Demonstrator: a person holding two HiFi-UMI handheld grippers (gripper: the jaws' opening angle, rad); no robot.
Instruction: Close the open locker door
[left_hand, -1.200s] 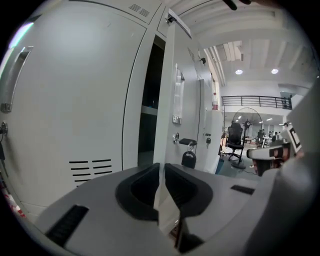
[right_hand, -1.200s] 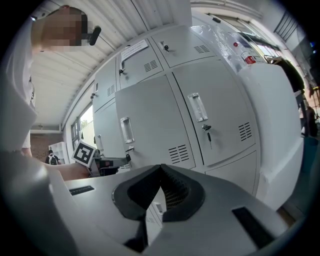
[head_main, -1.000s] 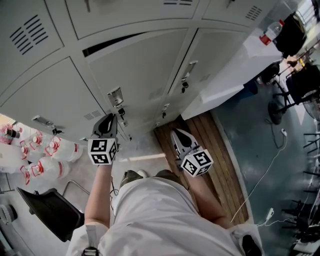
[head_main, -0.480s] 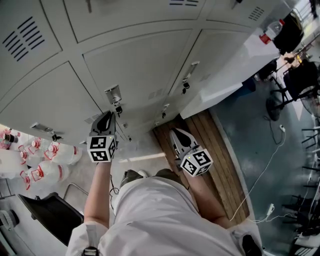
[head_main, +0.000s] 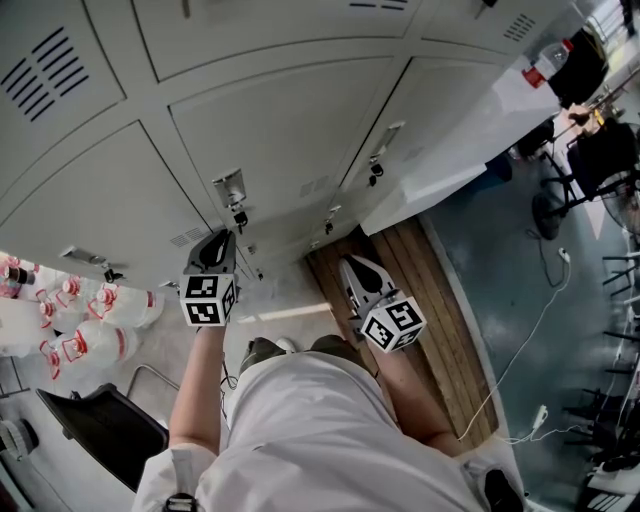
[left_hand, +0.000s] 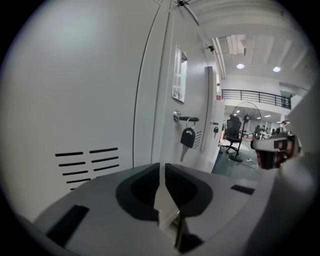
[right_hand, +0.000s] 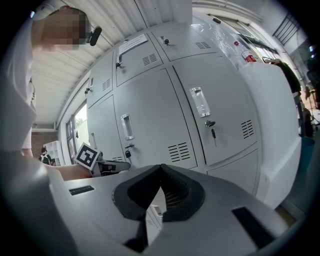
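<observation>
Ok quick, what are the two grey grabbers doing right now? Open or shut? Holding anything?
Grey left gripper: closed, nothing between its black pads.
Grey right gripper: closed, holding nothing.

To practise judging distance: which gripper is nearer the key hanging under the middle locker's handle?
Left. The left gripper is just short of the key; the right gripper is well off to its right.

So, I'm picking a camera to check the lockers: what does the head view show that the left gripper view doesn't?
Only the head view: the water bottles, the wooden floor strip and the person's shirt. Only the left gripper view: the ceiling lights and a balcony railing. Both: the grey locker doors and a key hanging at a lock.
</observation>
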